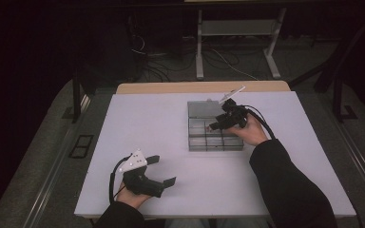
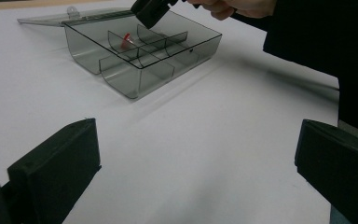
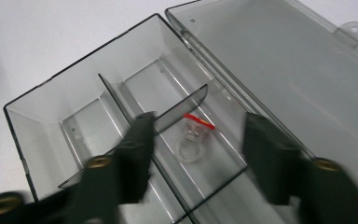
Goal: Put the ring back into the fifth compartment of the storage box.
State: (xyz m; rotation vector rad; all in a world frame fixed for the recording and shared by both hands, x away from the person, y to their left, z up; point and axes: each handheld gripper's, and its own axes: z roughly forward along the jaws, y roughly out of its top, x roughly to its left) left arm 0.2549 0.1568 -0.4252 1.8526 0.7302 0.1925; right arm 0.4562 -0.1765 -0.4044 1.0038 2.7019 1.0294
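this looks like a lab or recording room set up for handling trials, not a home: a plain white table (image 1: pixel 180 190) with a pale wooden edge stands alone in a dark space, with nothing on it but a smoky clear compartment box (image 1: pixel 215 142). beyond it, on a grey carpeted floor (image 1: pixel 43 156), lie loose cables (image 1: pixel 171 64) around the white metal legs of a height-adjustable desk frame (image 1: pixel 199 52), with dark stands and rails along both sides. the surroundings fall off into blackness, so light is kept on the work surface alone.
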